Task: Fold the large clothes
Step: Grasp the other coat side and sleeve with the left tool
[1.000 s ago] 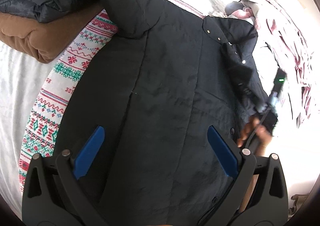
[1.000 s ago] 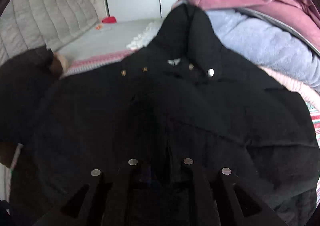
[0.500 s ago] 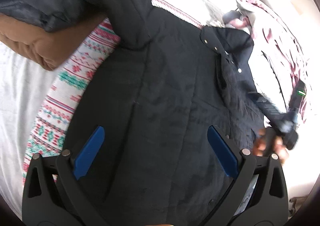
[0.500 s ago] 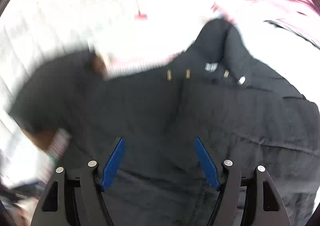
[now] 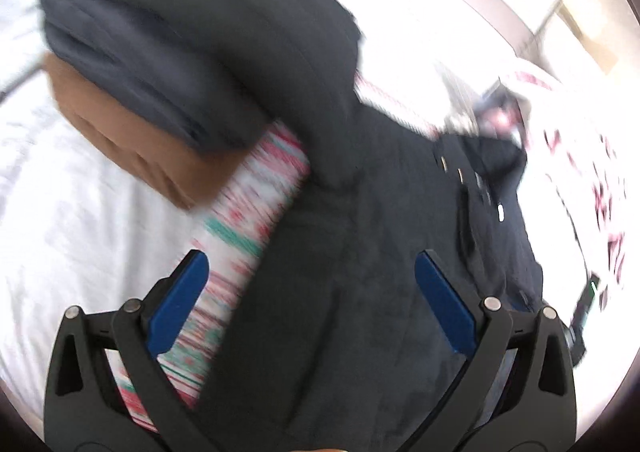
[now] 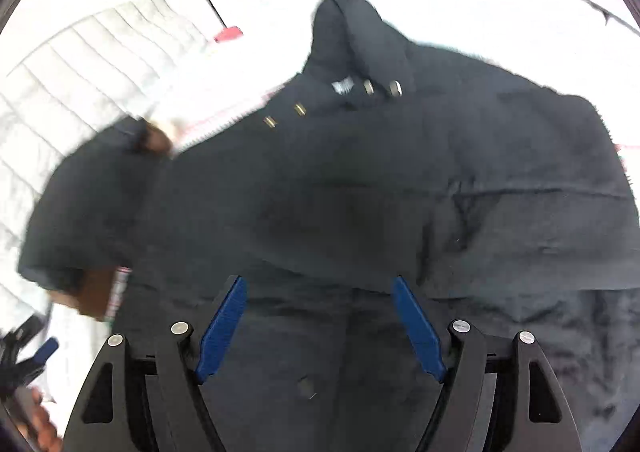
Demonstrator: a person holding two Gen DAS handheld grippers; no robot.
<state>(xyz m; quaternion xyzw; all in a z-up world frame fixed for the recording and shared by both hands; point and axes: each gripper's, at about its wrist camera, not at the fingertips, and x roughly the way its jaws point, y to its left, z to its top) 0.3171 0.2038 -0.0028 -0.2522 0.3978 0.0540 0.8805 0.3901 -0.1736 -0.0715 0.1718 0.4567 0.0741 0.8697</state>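
A large dark navy coat (image 5: 360,252) with metal snap buttons lies spread on a patterned red, green and white blanket (image 5: 248,219) on the bed. It fills the right wrist view (image 6: 380,191), collar and snaps at the top. My left gripper (image 5: 312,272) is open and empty, held above the coat's left edge. My right gripper (image 6: 320,292) is open and empty above the coat's lower front. The left gripper also shows at the right wrist view's lower left edge (image 6: 36,356). Both views are motion-blurred.
A folded dark garment (image 5: 180,51) rests on a folded brown one (image 5: 132,143) at the left on the white sheet (image 5: 60,232). A pink and white pile (image 5: 600,191) lies at the right. A quilted grey headboard (image 6: 72,63) stands behind.
My right gripper has let go of the coat and opened, then pulled back. My left gripper has swung left and up, bringing the folded stack into view.
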